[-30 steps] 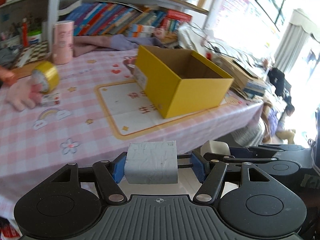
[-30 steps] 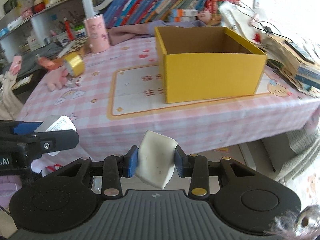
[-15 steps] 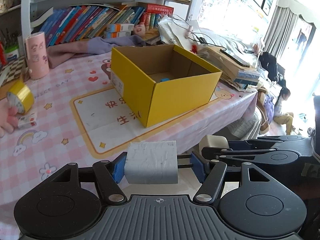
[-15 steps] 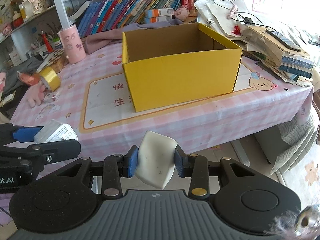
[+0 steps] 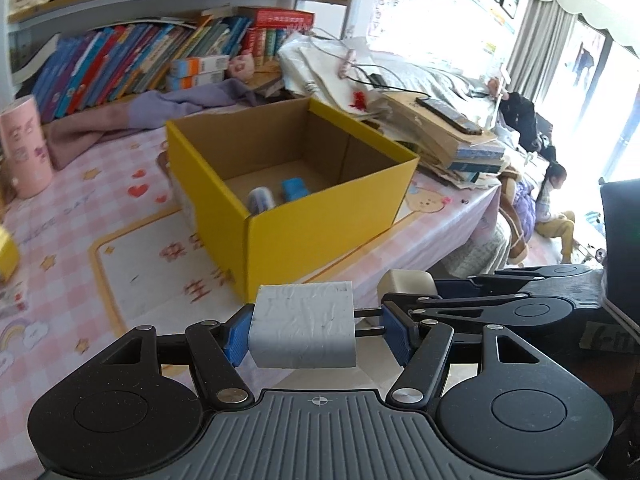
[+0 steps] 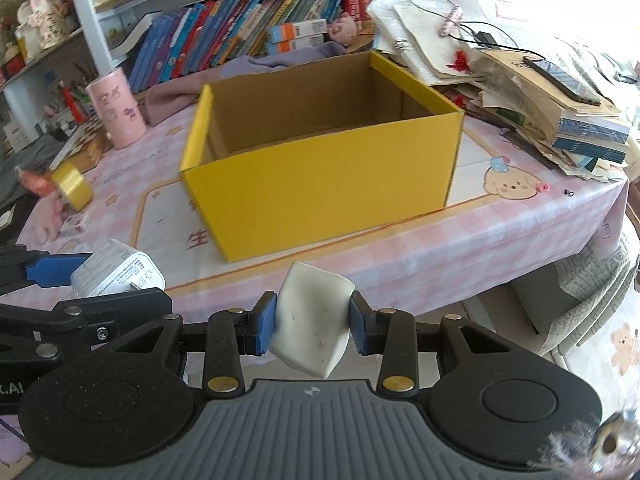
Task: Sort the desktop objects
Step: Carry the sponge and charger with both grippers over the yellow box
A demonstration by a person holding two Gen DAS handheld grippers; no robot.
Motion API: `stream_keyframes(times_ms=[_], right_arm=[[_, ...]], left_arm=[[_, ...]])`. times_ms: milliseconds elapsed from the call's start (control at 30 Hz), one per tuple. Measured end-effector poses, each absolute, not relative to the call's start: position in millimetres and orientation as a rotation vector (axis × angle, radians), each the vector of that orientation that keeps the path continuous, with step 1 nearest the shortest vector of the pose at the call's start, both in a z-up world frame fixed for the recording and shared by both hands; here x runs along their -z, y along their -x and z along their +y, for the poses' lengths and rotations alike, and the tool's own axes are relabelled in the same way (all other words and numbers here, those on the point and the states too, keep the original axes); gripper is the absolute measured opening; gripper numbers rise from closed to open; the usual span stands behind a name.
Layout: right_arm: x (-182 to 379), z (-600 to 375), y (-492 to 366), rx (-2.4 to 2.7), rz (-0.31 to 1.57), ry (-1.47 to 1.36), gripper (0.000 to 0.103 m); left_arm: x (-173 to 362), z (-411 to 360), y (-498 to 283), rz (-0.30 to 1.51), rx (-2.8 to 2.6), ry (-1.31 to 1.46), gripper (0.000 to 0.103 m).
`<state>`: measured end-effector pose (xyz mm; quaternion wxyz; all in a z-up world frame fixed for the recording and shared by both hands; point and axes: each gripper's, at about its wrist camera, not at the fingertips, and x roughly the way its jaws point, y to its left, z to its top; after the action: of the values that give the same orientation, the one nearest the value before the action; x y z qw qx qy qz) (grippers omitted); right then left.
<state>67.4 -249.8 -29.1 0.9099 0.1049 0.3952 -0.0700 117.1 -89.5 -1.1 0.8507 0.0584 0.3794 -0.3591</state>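
My left gripper [image 5: 314, 334] is shut on a white charger block [image 5: 304, 324], held over the table's front edge. The same charger [image 6: 116, 276] shows at the lower left of the right wrist view. My right gripper [image 6: 312, 324] is shut on a tilted white eraser-like piece [image 6: 310, 316], which shows cream-coloured [image 5: 404, 280] beside my left gripper in the left wrist view. Ahead of both stands an open yellow cardboard box [image 5: 320, 220] [image 6: 320, 184] on the pink checked tablecloth. A blue item [image 5: 294, 189] and a white cylinder [image 5: 260, 200] lie in the box.
A pink cup [image 6: 116, 114] and a yellow tape roll [image 6: 74, 184] stand at the left. A pile of books and papers with a phone [image 6: 560, 100] crowds the table's right end. Purple cloth and shelved books lie behind the box. A person [image 5: 556, 208] sits on the floor.
Both grippers have travelled along the table's front towards the box, which now looks nearer, with its inside showing in the left wrist view. Both grips are unchanged.
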Motion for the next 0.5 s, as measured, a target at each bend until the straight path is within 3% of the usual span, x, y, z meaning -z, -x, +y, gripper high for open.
stream_keyframes(times_ms=[500], right_arm=[[-3,-323,-103,0.153,0.674,-0.118,0.035]], left_arm=[[-30,-154,-151,0.642,0.700,-0.059,0.067]])
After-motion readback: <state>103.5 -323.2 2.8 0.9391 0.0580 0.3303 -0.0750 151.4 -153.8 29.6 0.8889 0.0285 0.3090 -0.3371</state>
